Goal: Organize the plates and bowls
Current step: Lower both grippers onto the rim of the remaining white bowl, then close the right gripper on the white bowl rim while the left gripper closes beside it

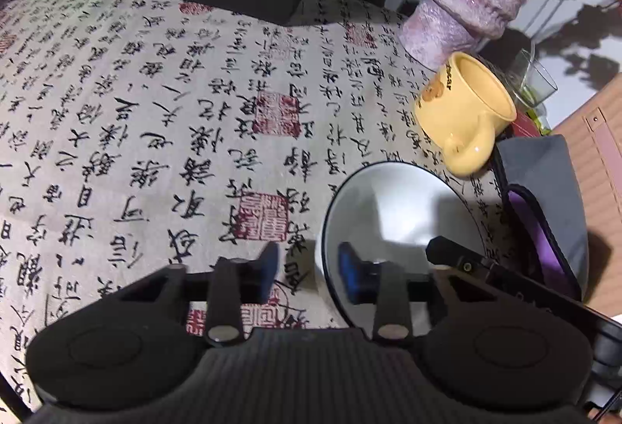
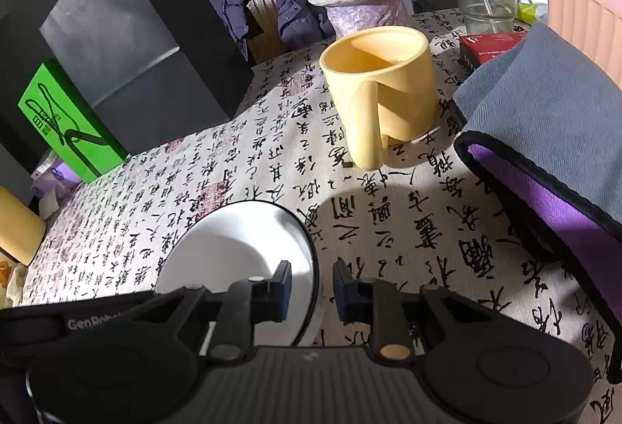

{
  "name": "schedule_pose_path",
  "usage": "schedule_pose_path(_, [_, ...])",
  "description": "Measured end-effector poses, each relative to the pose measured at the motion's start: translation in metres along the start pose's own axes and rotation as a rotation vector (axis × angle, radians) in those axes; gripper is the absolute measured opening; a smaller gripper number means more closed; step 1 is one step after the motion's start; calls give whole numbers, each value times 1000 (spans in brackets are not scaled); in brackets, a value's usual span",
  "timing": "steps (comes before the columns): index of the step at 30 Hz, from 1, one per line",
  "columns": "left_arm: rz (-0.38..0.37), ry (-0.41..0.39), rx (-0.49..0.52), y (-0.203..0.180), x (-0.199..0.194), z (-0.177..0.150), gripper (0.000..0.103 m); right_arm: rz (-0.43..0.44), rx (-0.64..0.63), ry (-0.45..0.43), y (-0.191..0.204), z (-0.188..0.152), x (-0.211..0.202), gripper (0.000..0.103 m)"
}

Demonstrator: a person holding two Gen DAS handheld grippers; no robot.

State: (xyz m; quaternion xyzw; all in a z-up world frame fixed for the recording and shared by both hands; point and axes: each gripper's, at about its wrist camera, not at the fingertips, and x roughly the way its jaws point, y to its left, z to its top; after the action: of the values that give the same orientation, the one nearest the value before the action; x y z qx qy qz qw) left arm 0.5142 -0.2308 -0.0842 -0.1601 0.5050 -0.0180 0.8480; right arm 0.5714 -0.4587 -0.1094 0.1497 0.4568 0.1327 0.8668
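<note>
Straddling the white bowl (image 1: 392,214) rim, left tongs (image 1: 309,270) and right tongs (image 2: 311,286) nearly closed, pad contact unclear.

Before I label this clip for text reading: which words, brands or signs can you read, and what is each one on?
"GenRob", cut off after that: on the black arm of the left gripper, seen in the right wrist view.
"bear", partly legible: on the yellow mug.
Black calligraphy and red seal stamps: all over the tablecloth; characters not transcribed here.
Green box: only a line drawing, no readable words.
Red box: print too small to read.
</note>
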Motion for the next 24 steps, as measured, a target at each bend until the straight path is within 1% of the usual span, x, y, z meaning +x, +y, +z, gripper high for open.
schedule_pose_path(5, [-21, -7, 19, -5, -2, -2, 12, -17, -21, 6, 2, -1, 2, 11])
schedule_pose_path(7, [-11, -10, 34, -8, -3, -3, 12, -37, -47, -6, 6, -2, 2, 10])
schedule_pose_path(11, [-9, -18, 40, -8, -3, -4, 12, -62, -80, -20, 12, -4, 2, 9])
schedule_pose_path(24, [14, -19, 70, -12, -2, -3, 11, -102, -125, -37, 19, -7, 1, 8])
